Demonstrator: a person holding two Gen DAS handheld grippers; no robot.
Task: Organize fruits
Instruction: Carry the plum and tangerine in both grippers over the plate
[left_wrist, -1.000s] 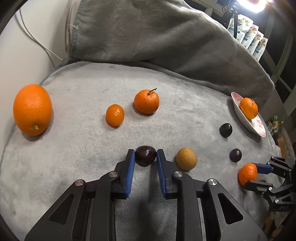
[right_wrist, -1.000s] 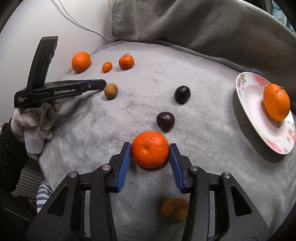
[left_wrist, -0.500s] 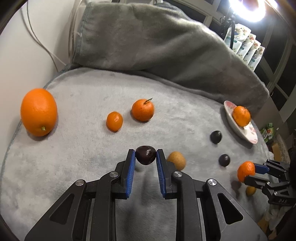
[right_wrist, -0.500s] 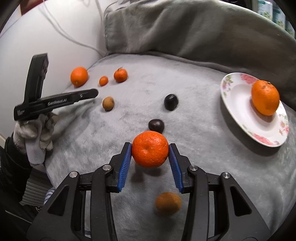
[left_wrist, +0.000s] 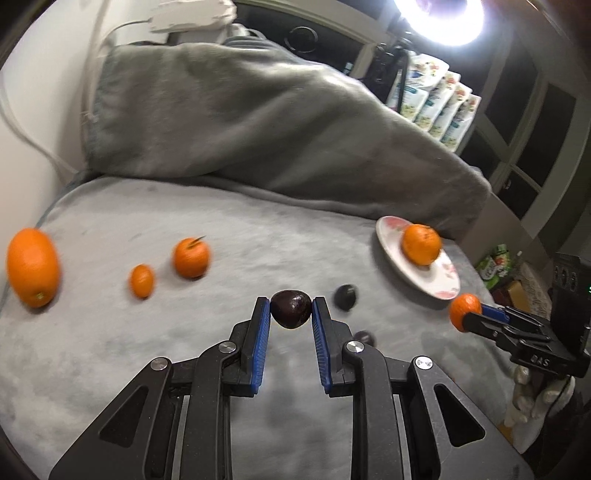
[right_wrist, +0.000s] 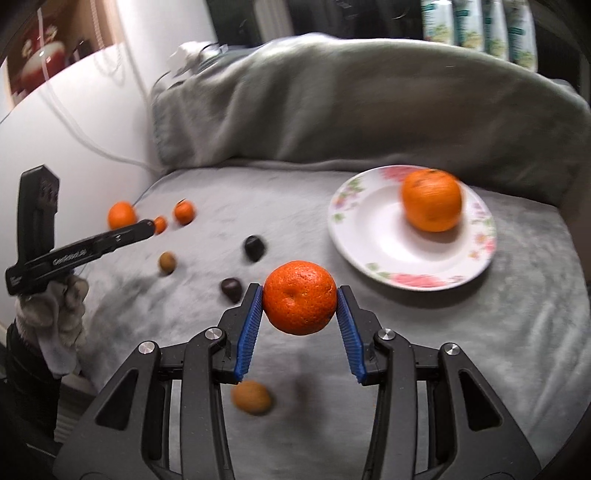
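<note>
Left gripper (left_wrist: 290, 314): clamped on a dark plum (left_wrist: 290, 308), held above the grey blanket (left_wrist: 110, 350).
Right gripper (right_wrist: 300, 306): closed on a tangerine (right_wrist: 299, 297), held clear of the blanket, near the flowered plate (right_wrist: 373, 236).
Plate: one orange (right_wrist: 431, 201) is carried.

The left gripper (left_wrist: 291, 314) is pinching a dark plum (left_wrist: 291, 308) between its blue fingers (left_wrist: 260, 332). At the surface's (left_wrist: 110, 350) right edge, the right gripper (left_wrist: 466, 320) is gripping a mandarin (left_wrist: 461, 309) beside the flowered plate (left_wrist: 439, 282).

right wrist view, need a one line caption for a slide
Right gripper holds a tangerine above the grey blanket, near a floral plate already carrying one orange.
</note>
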